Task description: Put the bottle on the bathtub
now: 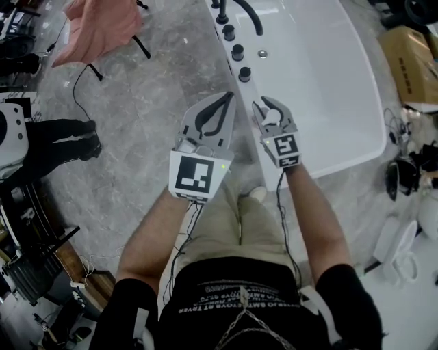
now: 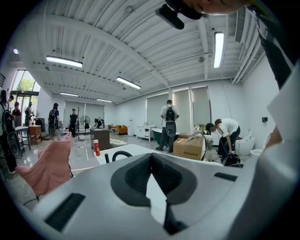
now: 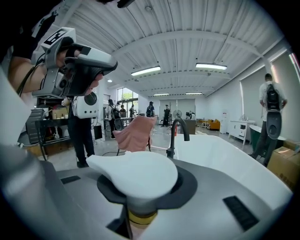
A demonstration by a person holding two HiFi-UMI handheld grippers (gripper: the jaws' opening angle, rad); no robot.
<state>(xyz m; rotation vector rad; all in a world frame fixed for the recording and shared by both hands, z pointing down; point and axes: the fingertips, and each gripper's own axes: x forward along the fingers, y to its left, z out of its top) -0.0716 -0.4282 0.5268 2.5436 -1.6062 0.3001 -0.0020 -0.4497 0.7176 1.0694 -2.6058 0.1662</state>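
Far off to the left of the bathtub [image 1: 321,82], a pink cloth [image 1: 96,27] is draped over a black-legged frame on the grey marbled floor [image 1: 150,116]. Coming in closer, here's the left gripper [image 1: 229,97], just left of the bathtub's near rim. Its curved jaws are drawn together at the tips and the ring they form holds nothing; only the white of the tub shows through the slit in the left gripper view. Right beside it, the right gripper [image 1: 272,104] sits over that same rim, and it has the bottle [image 1: 272,117]. The jaws stand partway apart and clasp the neck, with the white pump head [image 3: 136,176] spreading over the black pads and a yellow collar [image 3: 140,218] showing in the gap below. So the bottle is up over the bathtub's rim at the near end, just short of the row of black knobs [image 1: 237,52]. Its body is tucked under the gripper, and whether the base touches the rim can't be seen. Past the knobs along the rim, the black curved faucet [image 1: 248,14] arches over the basin. Well to the right of the bathtub, a cardboard box [image 1: 410,65] lies on the floor.
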